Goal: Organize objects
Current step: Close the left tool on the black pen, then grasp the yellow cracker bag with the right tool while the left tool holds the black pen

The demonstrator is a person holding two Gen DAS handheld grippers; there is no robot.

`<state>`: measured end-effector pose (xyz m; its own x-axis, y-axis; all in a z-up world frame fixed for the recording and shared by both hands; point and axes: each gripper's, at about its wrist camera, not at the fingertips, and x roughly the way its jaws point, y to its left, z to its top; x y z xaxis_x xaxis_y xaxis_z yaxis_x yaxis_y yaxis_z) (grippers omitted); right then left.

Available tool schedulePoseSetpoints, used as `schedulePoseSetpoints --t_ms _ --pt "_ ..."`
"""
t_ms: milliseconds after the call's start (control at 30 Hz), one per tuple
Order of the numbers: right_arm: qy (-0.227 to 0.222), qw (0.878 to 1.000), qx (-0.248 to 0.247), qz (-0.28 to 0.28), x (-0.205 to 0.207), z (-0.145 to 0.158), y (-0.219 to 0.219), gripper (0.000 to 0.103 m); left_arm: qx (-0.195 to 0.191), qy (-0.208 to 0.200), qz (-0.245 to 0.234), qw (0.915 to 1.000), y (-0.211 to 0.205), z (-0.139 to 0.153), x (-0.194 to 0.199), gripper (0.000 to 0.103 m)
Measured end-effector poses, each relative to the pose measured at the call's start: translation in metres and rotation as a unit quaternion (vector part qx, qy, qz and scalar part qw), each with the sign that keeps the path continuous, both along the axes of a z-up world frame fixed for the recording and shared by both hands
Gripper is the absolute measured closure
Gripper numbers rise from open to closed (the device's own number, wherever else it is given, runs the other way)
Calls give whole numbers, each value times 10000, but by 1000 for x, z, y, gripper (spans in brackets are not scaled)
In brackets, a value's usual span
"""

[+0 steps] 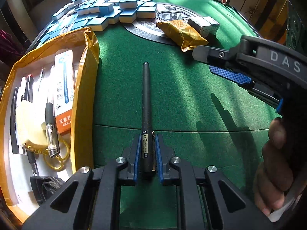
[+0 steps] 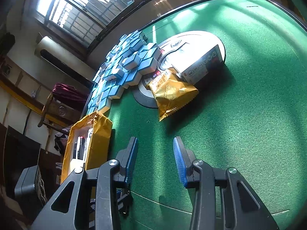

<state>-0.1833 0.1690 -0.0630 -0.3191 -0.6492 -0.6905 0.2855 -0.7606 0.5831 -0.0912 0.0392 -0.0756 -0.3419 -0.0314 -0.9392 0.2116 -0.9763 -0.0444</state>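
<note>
A black pen (image 1: 146,103) with a yellow label points away from me over the green felt table (image 1: 182,99). My left gripper (image 1: 147,151) is shut on the pen's near end, a blue pad on each side. To its left stands a yellow box (image 1: 84,88) with a white inside, holding several pens, an orange and white carton (image 1: 64,88), a clear vial and yellow rings. My right gripper (image 2: 155,153) is open above bare felt with nothing between its fingers; in the left wrist view the right gripper (image 1: 203,62) hangs at the right, held by a hand (image 1: 278,163). The yellow box (image 2: 97,132) lies to its left.
A heap of blue and white mahjong tiles (image 1: 107,9) covers the far left of the table. A gold snack packet (image 1: 182,32) and a white carton (image 1: 204,25) lie by the round centre plate (image 1: 145,32). A red tape roll (image 1: 224,0) sits at the far edge.
</note>
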Motion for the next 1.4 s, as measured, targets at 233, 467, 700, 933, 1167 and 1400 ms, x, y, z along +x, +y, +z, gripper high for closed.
schedulePoseSetpoints --t_ms 233,467,700,933,1167,1400 --pt "181 9989 28 420 8 2 -18 61 195 30 -40 9998 5 2 19 91" --pt "233 9982 341 429 6 12 -27 61 342 88 -7 9994 1 2 23 91" --pt "394 9956 650 548 -1 22 -37 58 429 108 -28 9990 -2 3 32 91" --pt "413 9958 666 479 -6 22 -37 58 491 92 -19 9987 -6 3 44 91" --pt "518 9961 659 257 -16 29 -23 58 510 108 -34 9986 -1 2 46 91" --pt "640 9941 867 97 -35 32 -22 54 612 133 -49 9980 -2 2 46 91"
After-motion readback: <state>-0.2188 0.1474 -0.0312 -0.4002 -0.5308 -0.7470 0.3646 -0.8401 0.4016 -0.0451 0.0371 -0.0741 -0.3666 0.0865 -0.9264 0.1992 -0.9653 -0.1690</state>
